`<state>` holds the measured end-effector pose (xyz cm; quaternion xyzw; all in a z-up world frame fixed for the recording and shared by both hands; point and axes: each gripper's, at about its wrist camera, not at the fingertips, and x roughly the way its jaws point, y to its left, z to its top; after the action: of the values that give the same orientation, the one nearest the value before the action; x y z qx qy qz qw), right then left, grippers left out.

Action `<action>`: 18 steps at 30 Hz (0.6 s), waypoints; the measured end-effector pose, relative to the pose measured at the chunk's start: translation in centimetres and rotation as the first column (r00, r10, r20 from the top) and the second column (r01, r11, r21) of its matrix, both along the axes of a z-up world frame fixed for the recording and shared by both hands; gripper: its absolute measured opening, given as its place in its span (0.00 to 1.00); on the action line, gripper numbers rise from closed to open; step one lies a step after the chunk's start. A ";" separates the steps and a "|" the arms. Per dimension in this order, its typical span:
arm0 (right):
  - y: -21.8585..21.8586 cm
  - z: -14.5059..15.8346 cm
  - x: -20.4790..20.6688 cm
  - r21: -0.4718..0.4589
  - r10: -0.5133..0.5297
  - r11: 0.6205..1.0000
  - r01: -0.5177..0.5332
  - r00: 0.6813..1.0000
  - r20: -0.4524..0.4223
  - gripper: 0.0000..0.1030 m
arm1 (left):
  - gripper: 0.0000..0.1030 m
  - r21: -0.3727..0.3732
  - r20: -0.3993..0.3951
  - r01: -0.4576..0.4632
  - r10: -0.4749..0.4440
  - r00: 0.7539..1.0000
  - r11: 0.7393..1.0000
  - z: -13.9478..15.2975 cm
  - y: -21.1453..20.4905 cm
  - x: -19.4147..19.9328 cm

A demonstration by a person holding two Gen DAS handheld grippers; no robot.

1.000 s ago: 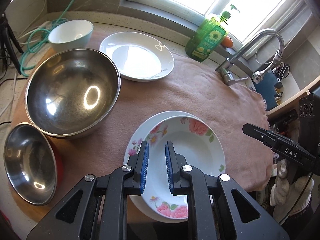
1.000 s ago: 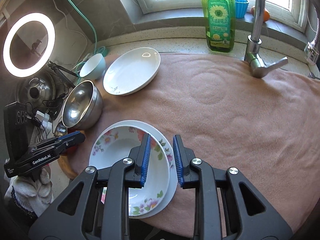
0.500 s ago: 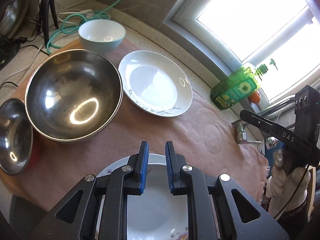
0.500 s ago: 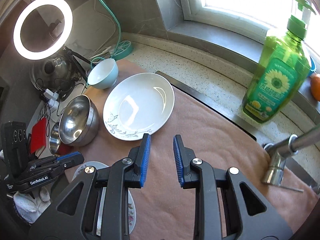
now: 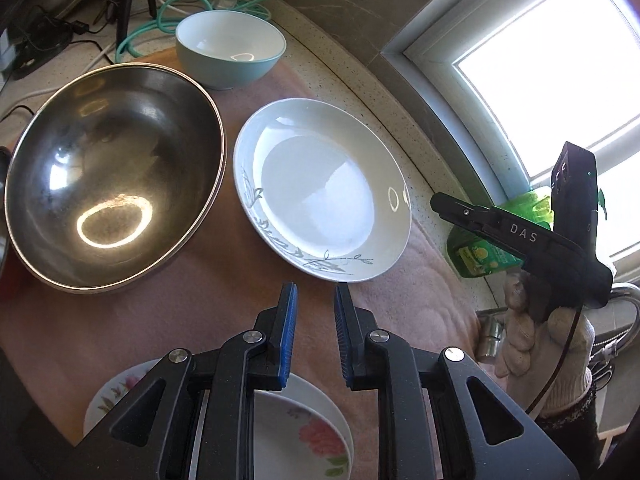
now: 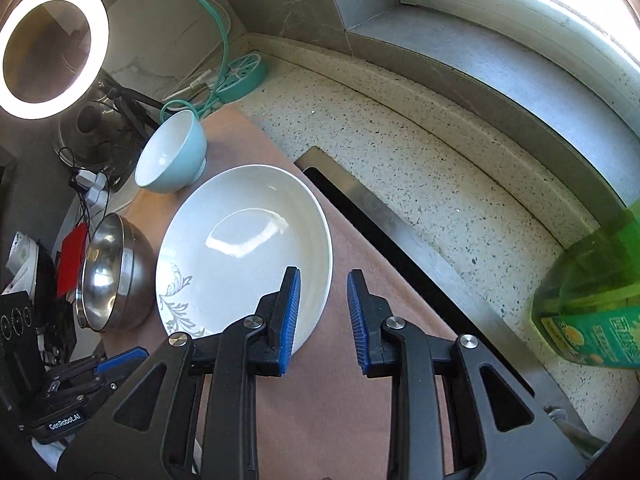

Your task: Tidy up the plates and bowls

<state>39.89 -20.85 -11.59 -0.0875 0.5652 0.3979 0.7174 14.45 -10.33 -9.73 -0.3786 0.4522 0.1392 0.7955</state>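
A white plate with a grey leaf pattern lies on the pink cloth; it also shows in the right wrist view. My left gripper is open and empty just short of its near rim. My right gripper is open and empty, its left finger over the plate's right rim. A large steel bowl stands left of the plate, a teal bowl behind it. Two stacked floral plates lie under my left gripper.
A green soap bottle stands at the right by the window sill. The sink's dark gap runs beside the cloth. A ring light, cables and a teal hose crowd the back left corner.
Both grippers have moved forward from over the floral plates toward the white leaf plate. The right gripper's jaws have opened a little wider.
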 end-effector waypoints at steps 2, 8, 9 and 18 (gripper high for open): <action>0.7 -0.6 0.9 0.008 0.000 1.000 0.000 1.000 -0.008 0.31 | 0.17 0.008 -0.010 -0.024 0.024 1.000 1.000 -0.4 0.1 0.2; 3.1 -2.3 2.0 0.003 0.048 0.999 -0.048 0.999 -0.019 0.31 | 0.17 0.004 -0.055 -0.084 0.084 0.995 0.996 -1.6 1.0 0.8; 3.4 -2.6 2.1 -0.002 0.057 0.998 -0.057 0.998 -0.022 0.31 | 0.17 0.006 -0.061 -0.090 0.090 0.994 0.996 -1.8 1.1 0.9; 5.3 -4.2 3.0 -0.018 0.099 0.995 -0.099 0.994 -0.039 0.31 | 0.17 -0.010 -0.066 -0.127 0.126 0.990 0.992 -2.8 1.7 1.9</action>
<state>42.86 -15.51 -15.80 -0.1147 0.5777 0.4290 0.6849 16.39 -8.66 -12.50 -0.4073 0.4541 0.1983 0.7672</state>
